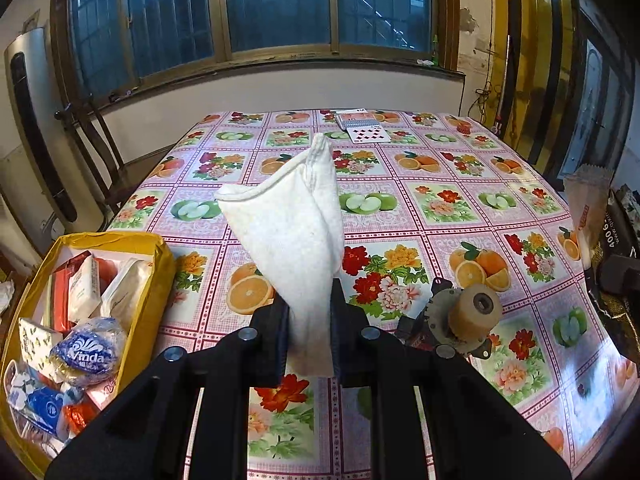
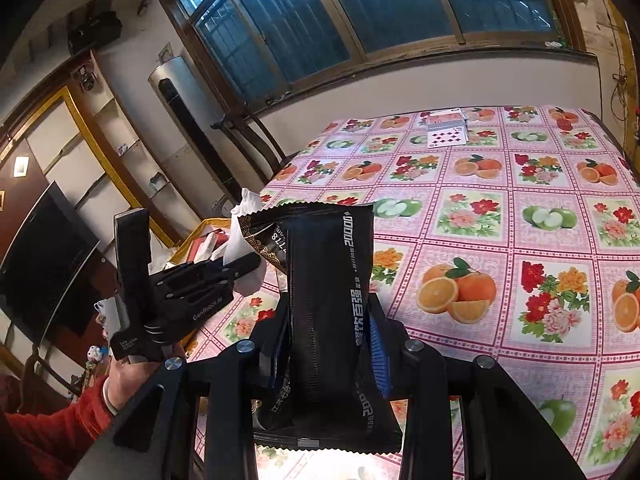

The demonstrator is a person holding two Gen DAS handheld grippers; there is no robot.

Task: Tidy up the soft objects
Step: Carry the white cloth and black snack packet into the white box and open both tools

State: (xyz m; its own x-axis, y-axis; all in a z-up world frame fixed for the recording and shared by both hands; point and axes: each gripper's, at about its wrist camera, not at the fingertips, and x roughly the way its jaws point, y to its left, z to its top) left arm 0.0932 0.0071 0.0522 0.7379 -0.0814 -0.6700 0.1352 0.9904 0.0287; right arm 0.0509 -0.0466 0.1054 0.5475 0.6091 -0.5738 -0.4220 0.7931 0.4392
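Observation:
A white cloth [image 1: 294, 224] stands up between the fingers of my left gripper [image 1: 310, 332], which is shut on it, above the table's near left part. The right wrist view shows the same left gripper [image 2: 250, 266] with the white cloth [image 2: 244, 240] at the left, over the table's left edge. My right gripper [image 2: 324, 344] is shut on a black soft packet [image 2: 324, 300] with white print, held upright over the near edge of the table. A yellow box [image 1: 154, 280] of tissue packs and soft packets sits at the table's near left corner.
The table has a fruit-and-flower oilcloth [image 1: 440, 208]. Playing cards [image 1: 362, 128] lie at the far side. A cardboard spool on a metal part [image 1: 468, 316] lies just right of my left gripper. A chair [image 1: 100, 152] stands at the far left. Bags [image 1: 612, 240] crowd the right edge.

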